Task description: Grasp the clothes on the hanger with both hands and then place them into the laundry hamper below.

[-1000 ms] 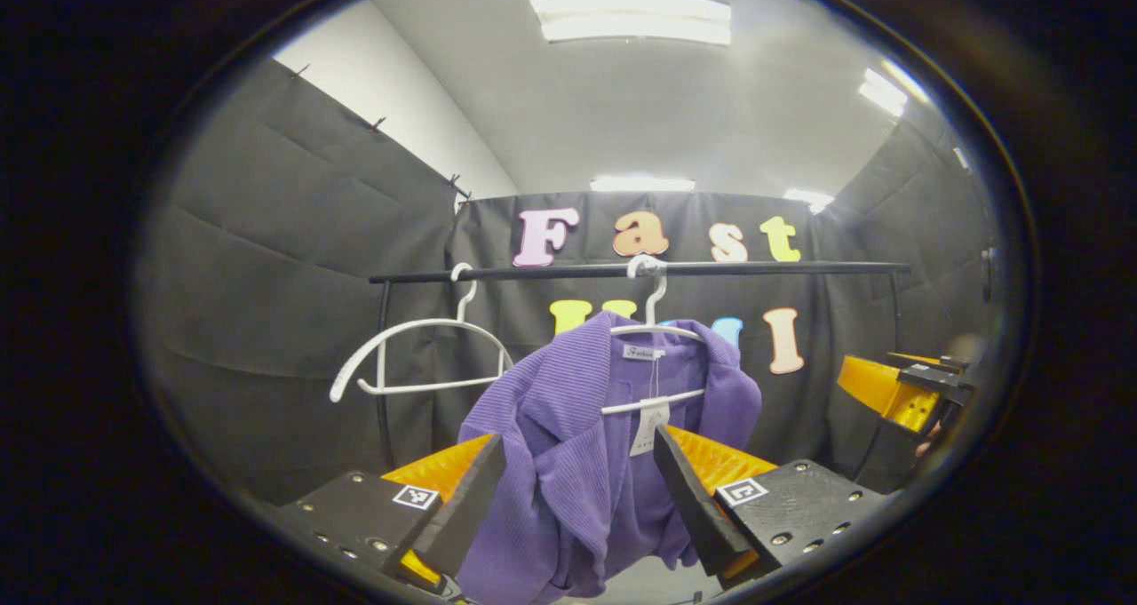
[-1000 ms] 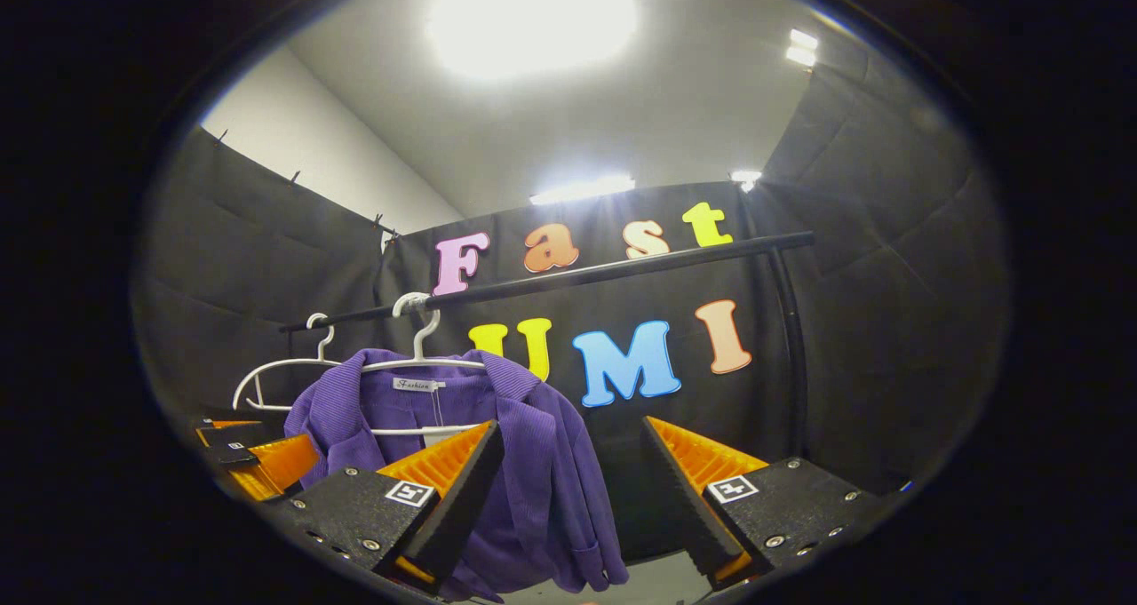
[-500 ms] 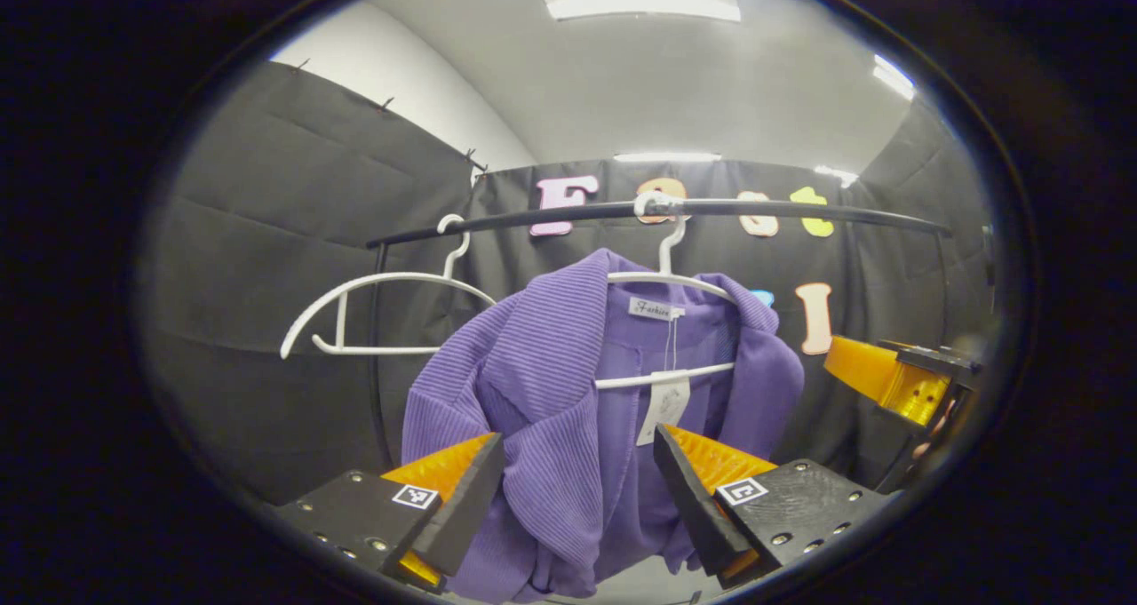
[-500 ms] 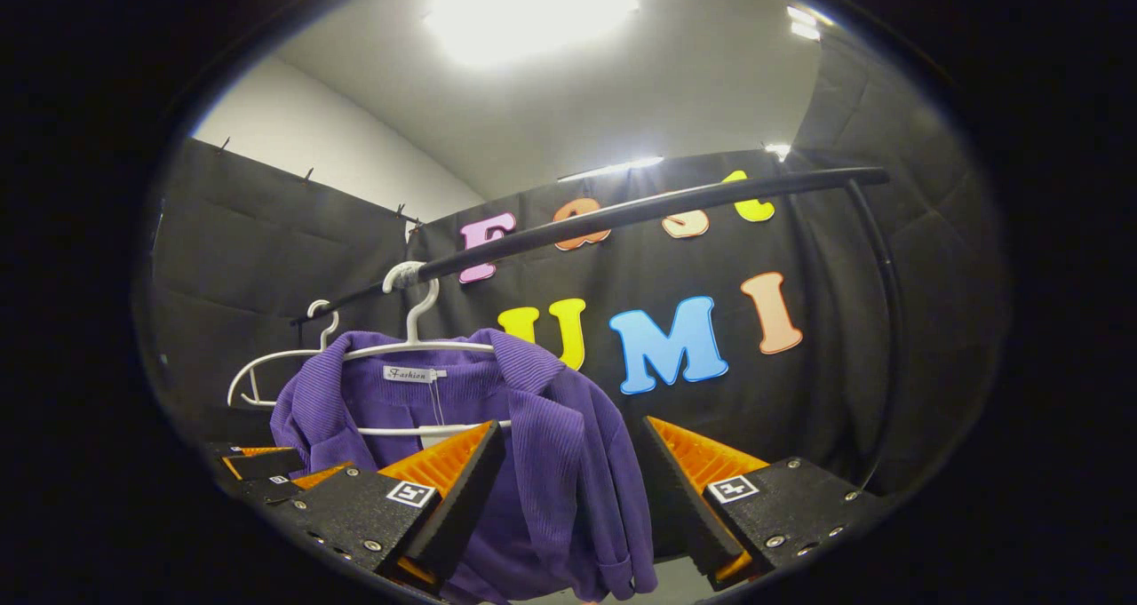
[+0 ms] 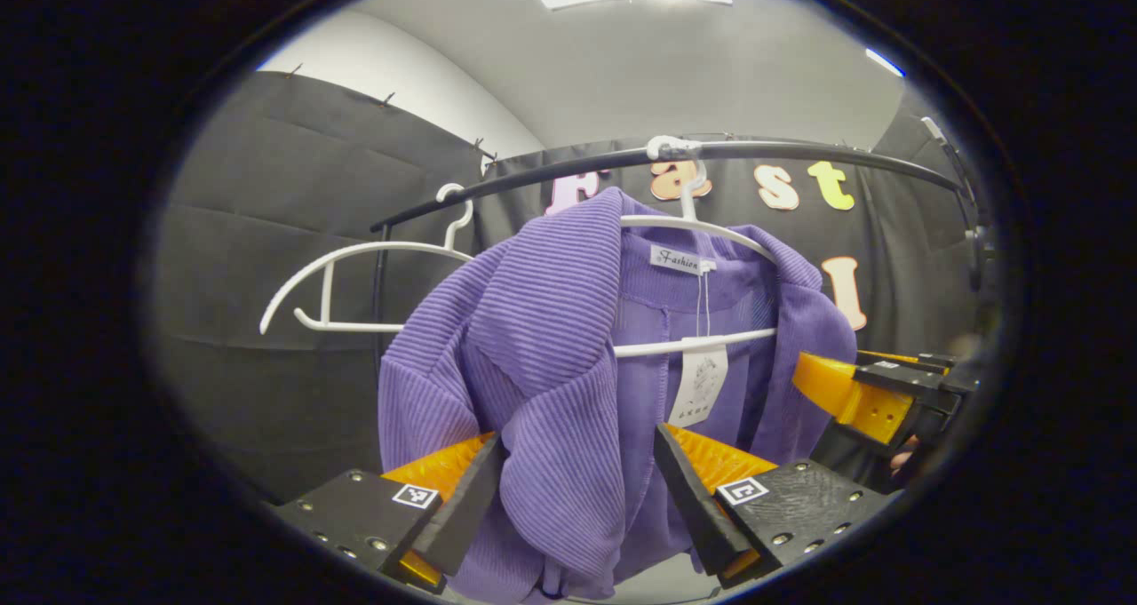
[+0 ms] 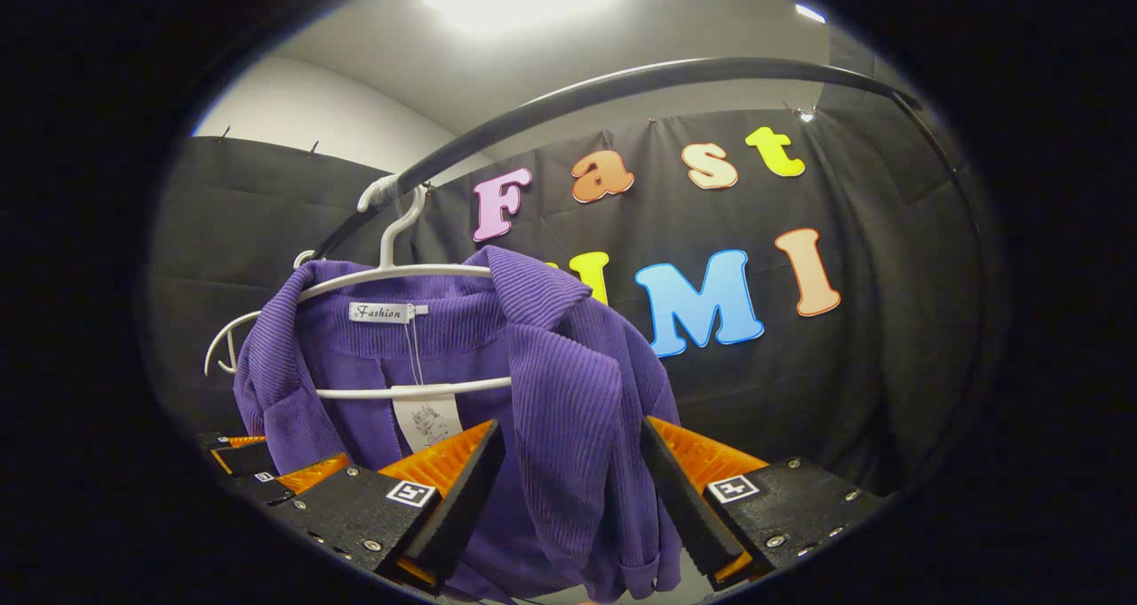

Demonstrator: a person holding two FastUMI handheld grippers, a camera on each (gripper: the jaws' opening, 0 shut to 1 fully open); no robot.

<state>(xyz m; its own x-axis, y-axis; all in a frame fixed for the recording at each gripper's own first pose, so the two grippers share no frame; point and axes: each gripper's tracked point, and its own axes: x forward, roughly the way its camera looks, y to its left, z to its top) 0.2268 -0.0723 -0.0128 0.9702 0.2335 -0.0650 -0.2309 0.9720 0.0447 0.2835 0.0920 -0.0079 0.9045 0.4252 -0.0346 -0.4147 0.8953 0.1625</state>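
The purple ribbed garment (image 5: 551, 356) is hanging on a white hanger (image 5: 702, 232) whose hook is sitting over the black rail (image 5: 551, 168), so its shoulders are draping over the hanger's arms and its front panels are falling straight down between the fingers of both tools. In the left gripper view, the left tool (image 5: 577, 485) is standing spread wide, released, with the garment's folded front panel dropping between its two fingers at about 12 o'clock from the fingertips; whether the cloth is touching either finger is hard to tell. In the right gripper view, the right tool (image 6: 568, 481) is likewise spread and gripping nothing, with the garment's other shoulder and sleeve (image 6: 577, 409) hanging into the gap between its fingers. Judging by this, each tool is lining up on one side of the garment so both can close on cloth and lift it off together. The right tool is also showing in the left gripper view at about 3 o'clock, just beside the garment's edge. An empty white hanger (image 5: 355, 276) is hanging on the same rail at about 9 o'clock from the garment.
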